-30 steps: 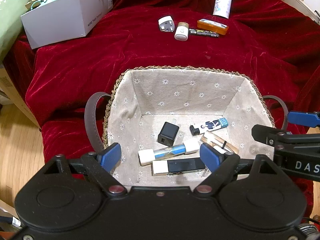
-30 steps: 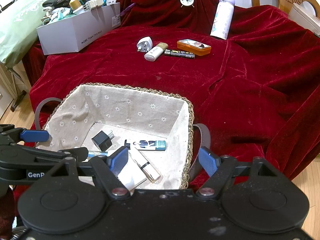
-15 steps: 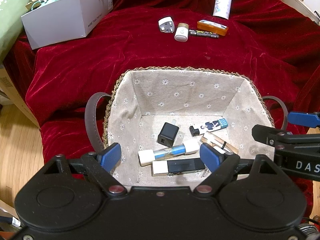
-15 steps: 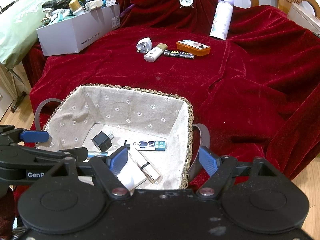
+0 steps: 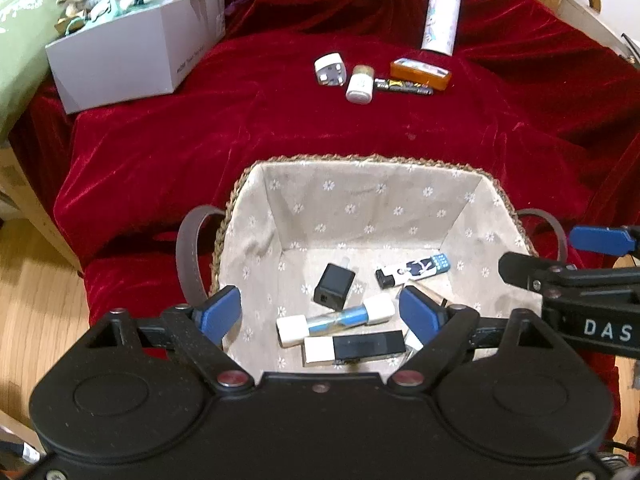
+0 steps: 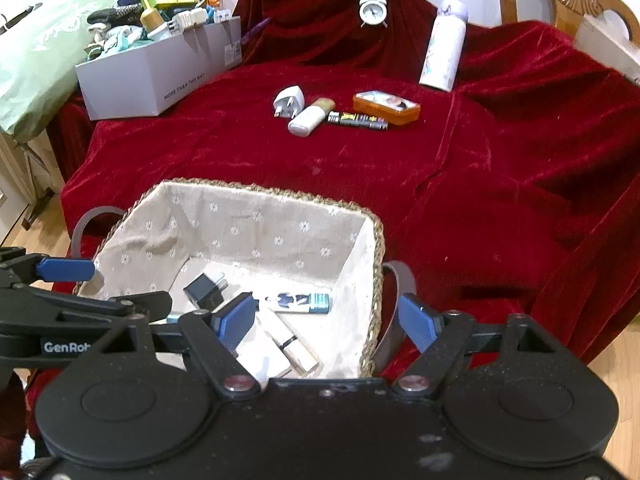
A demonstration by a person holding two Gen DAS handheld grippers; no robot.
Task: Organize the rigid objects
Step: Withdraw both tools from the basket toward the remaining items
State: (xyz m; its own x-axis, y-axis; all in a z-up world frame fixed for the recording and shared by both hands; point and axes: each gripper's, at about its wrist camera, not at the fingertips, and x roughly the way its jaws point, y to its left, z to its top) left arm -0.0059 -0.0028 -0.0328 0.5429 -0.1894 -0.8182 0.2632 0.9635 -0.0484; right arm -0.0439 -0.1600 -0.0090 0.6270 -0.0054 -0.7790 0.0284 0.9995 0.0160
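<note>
Both claws hang open over the lined basket point(image 5: 372, 184).

The left claw point(image 5: 320, 312) and right claw point(image 6: 328, 316) grip nothing. Below the left claw's tips lie a black charger point(image 5: 334, 286), a lighter point(image 5: 412, 270) and a white-capped tube point(image 5: 336, 318). Far ahead on the red bench point(image 6: 400, 168) sit a white plug point(image 6: 289, 100), batteries point(image 6: 357, 119) and an orange tin point(image 6: 386, 107).

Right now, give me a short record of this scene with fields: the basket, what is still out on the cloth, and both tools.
basket: fabric-lined, holds black adapter, lighter, other small items
on red cloth: white plug, small white bottle, batteries, orange tin
left tool: open, empty, above basket
right tool: open, empty, over basket's right rim
</note>
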